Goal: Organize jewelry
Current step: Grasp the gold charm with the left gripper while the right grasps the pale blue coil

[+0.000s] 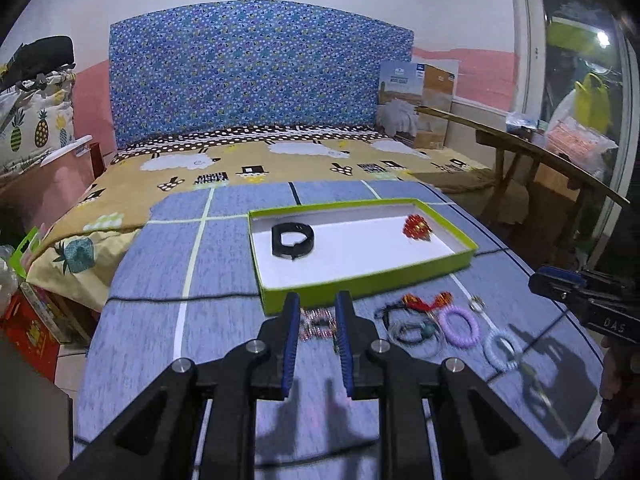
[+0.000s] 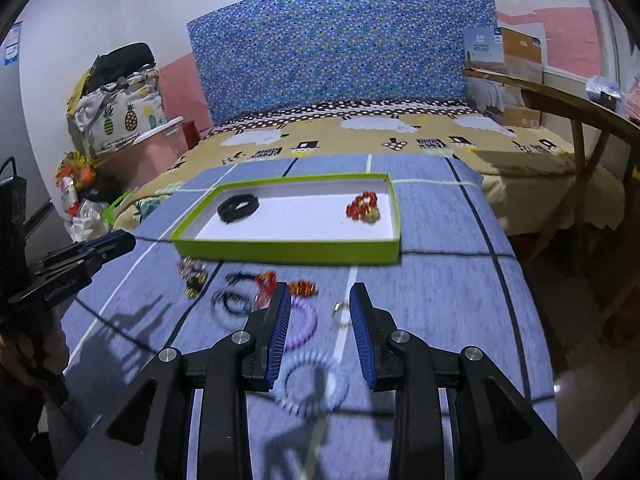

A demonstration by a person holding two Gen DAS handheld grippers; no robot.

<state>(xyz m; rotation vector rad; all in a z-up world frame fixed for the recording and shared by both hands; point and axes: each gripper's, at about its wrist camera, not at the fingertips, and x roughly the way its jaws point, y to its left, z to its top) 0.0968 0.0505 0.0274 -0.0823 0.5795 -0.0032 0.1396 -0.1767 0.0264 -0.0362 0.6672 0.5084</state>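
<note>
Both grippers open, L gripper point(image 1: 317, 320) over beaded bracelet point(image 1: 318, 322)

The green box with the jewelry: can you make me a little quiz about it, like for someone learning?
1. True or false: the green box already holds a black bracelet and a red beaded bracelet.
2. Which coil bracelet lies nearest the right gripper?
A. the light blue coil bracelet
B. the purple coil bracelet
3. Fill in: the left gripper is ____, with nothing between its fingers.

Key: 1 true; 2 A; 3 open.
</note>
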